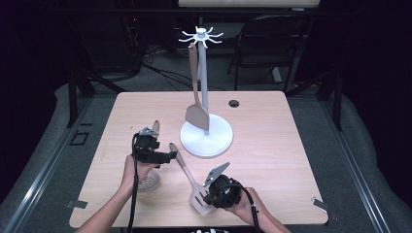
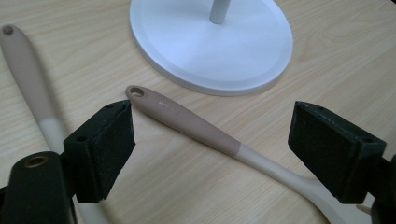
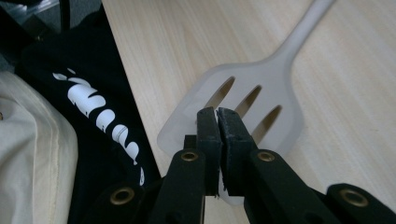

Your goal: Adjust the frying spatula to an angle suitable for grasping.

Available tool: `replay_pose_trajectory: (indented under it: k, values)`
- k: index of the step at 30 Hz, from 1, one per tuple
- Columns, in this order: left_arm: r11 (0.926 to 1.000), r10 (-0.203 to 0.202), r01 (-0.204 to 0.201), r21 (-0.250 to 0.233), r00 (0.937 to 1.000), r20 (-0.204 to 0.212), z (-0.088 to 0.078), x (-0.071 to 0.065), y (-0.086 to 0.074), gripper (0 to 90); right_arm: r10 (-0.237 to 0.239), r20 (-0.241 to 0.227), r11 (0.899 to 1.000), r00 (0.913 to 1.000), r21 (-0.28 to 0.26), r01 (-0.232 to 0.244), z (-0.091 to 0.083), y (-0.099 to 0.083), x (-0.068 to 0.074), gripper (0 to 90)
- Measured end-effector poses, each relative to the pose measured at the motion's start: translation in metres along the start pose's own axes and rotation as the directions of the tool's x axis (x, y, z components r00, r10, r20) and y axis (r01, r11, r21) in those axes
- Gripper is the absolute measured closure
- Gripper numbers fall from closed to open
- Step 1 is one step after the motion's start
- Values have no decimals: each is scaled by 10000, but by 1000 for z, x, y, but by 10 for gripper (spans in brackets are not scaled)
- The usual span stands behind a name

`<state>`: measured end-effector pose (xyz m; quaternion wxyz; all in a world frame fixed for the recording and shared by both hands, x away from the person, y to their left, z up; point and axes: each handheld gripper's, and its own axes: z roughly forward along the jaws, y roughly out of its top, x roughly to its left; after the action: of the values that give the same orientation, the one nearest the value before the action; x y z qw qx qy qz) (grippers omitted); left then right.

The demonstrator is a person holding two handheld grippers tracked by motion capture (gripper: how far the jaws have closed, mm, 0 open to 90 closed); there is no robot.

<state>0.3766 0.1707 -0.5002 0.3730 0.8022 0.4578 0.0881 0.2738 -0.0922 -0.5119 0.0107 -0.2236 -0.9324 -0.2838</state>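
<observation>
A slotted spatula lies on the wooden table, its tan handle pointing up-left toward the stand. My right gripper comes in at the front edge. In the right gripper view my right gripper is shut on the near rim of the spatula's pale blade. My left gripper is open over the spatula's handle. In the left gripper view the handle runs slantwise between the wide-apart pads, touching neither. A perforated spoon lies under the left hand, and its handle shows at the left.
A white utensil stand with a round base rises mid-table, a tan spatula hanging from its top hooks. A cable hole sits behind it. A chair stands beyond the table. The person's dark shirt borders the near edge.
</observation>
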Motion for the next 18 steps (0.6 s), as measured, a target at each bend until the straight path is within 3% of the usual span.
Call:
replay_pose_trajectory:
  k: [3,11,15,18]
  values:
    - [9999,91,-90,76,9999,-115,3,-5,-1,151,108,-23,9992,9999,372,-107,8,-3,1,893]
    - [9988,-167,174,448,9997,-156,14,-12,-5,159,562,160,9886,9983,1389,-579,31,-11,-3,897]
    - [9975,-320,334,628,9992,-239,20,-15,-8,167,688,272,9854,9973,1541,-721,37,-12,-4,900]
    - [9952,-657,668,713,9977,-177,27,-16,-10,174,886,184,9863,9959,1380,-903,38,-12,-5,900]
